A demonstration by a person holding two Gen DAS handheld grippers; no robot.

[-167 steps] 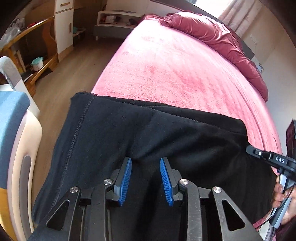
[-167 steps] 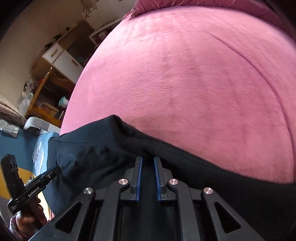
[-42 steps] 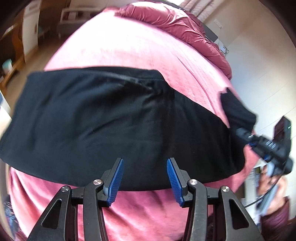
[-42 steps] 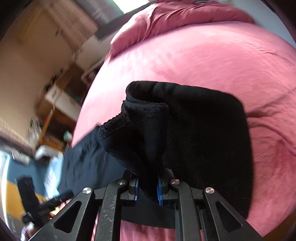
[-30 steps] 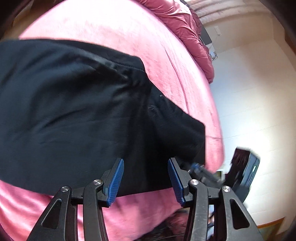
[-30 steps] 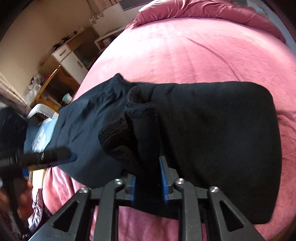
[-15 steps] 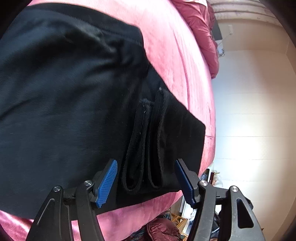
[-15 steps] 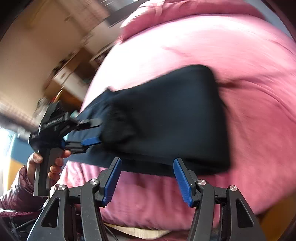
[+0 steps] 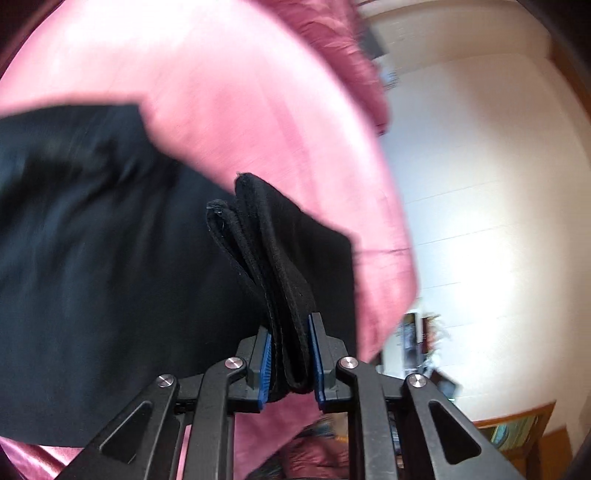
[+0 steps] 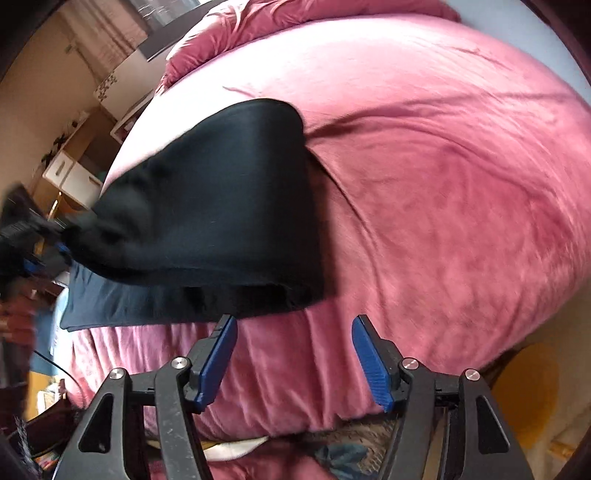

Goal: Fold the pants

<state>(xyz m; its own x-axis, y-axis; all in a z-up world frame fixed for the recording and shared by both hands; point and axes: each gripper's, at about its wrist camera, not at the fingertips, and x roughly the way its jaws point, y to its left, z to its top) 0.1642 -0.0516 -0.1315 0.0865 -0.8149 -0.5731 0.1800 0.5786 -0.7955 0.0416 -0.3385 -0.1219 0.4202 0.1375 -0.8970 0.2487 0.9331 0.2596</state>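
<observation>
One pair of black pants (image 9: 110, 258) on the pink bed (image 9: 240, 92), folded over on itself so several layers stack at the near end. Left gripper (image 9: 290, 360) has just been closing and is now narrow, both blue pads clamped on the bunched hem edges of the pants; I count roughly three or four fabric edges standing up between the pads, blur makes the exact count uncertain. From the right wrist view the same pants (image 10: 221, 206) lie as a folded slab near the bed's (image 10: 443, 184) front edge, the left end pulled up off the cover where the left gripper (image 10: 55, 236) pinches it, blurred at the frame's left. Right gripper (image 10: 293, 350) has just been opening and stands wide, two blue pads apart with only pink bedcover showing between them, just in front of the pants' near edge, not touching. One rumpled duvet (image 10: 295, 22) is piled at the far end of the bed. One white drawer cabinet (image 10: 74, 173) beyond the bed on the left.
</observation>
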